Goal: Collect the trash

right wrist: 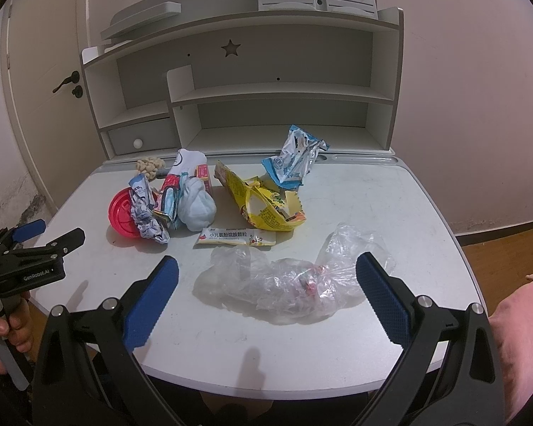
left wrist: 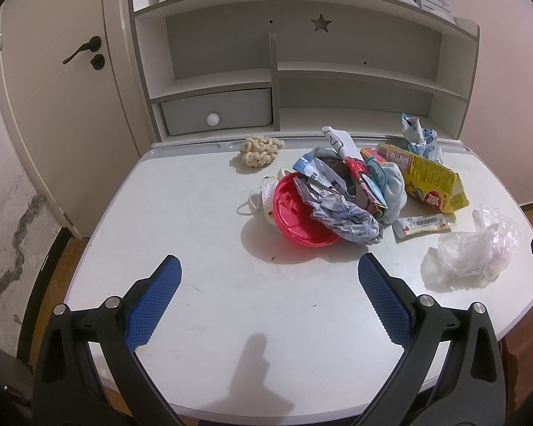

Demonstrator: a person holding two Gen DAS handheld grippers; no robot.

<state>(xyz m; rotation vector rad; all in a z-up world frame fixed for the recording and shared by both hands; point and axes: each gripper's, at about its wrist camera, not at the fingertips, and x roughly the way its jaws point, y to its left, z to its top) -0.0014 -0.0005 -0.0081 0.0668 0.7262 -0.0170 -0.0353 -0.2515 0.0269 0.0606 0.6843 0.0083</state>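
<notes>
both grippers are released and hold nothing: the left gripper (left wrist: pixel 268 273) hangs over bare desk (left wrist: pixel 195 213) on the near side of the red lid (left wrist: pixel 295 213), and the right gripper (right wrist: pixel 266 275) has its jaws spread wide to either side of the clear plastic bag (right wrist: pixel 284 280), not touching it. the likely trouble is the bag itself: it is thin, crumpled and slack, so closing on it could catch only a fold and let the rest slide off or spill the small scraps seen inside. the heap leaning on the red lid looks loosely stacked, so pulling one piece could drag or scatter the others. the trash sits in a cluster behind the bag: a white sachet (right wrist: pixel 236 238) just behind it, a torn yellow packet (right wrist: pixel 266 206) further back, a crinkled blue-white wrapper (right wrist: pixel 295 163) beyond that, and silvery wrappers and a pale blue wad (right wrist: pixel 195 206) beside the lid.
</notes>
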